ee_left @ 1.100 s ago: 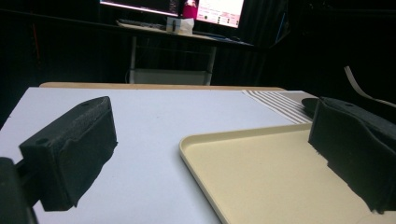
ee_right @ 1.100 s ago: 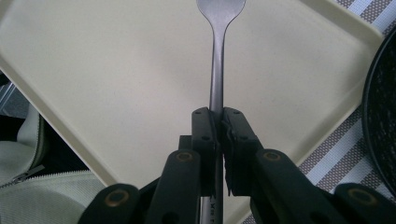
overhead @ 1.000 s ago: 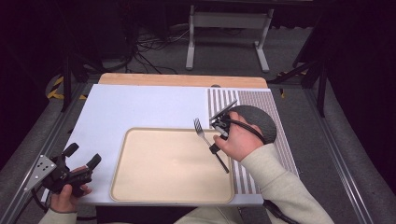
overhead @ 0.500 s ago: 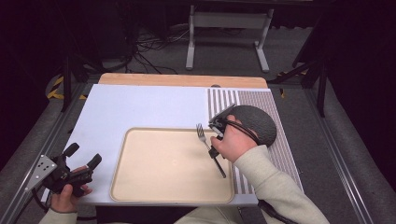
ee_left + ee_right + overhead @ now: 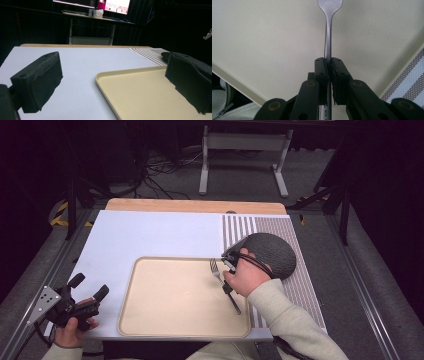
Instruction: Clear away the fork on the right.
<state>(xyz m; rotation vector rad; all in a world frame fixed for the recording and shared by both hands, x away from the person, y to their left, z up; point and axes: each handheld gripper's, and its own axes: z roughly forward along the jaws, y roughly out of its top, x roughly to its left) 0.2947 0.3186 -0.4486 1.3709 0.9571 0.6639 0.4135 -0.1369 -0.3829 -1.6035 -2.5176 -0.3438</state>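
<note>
1. We see the right gripper (image 5: 329, 75), jaws pinching the fork (image 5: 327, 37) by its handle.
2. Fork (image 5: 220, 277) sits over the right part of the beige tray (image 5: 170, 300), tines pointing away from the person.
3. Left gripper (image 5: 75, 302) rests at the desk's (image 5: 150, 232) near-left corner, jaws spread, nothing between them.
4. Dark round mat (image 5: 272, 252) lies just right of the tray, on the striped placemat (image 5: 300, 285).

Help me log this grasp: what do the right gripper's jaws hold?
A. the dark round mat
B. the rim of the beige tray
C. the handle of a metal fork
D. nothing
C: in the right gripper view the right gripper pinches the fork by its handle, above the beige tray.
</note>
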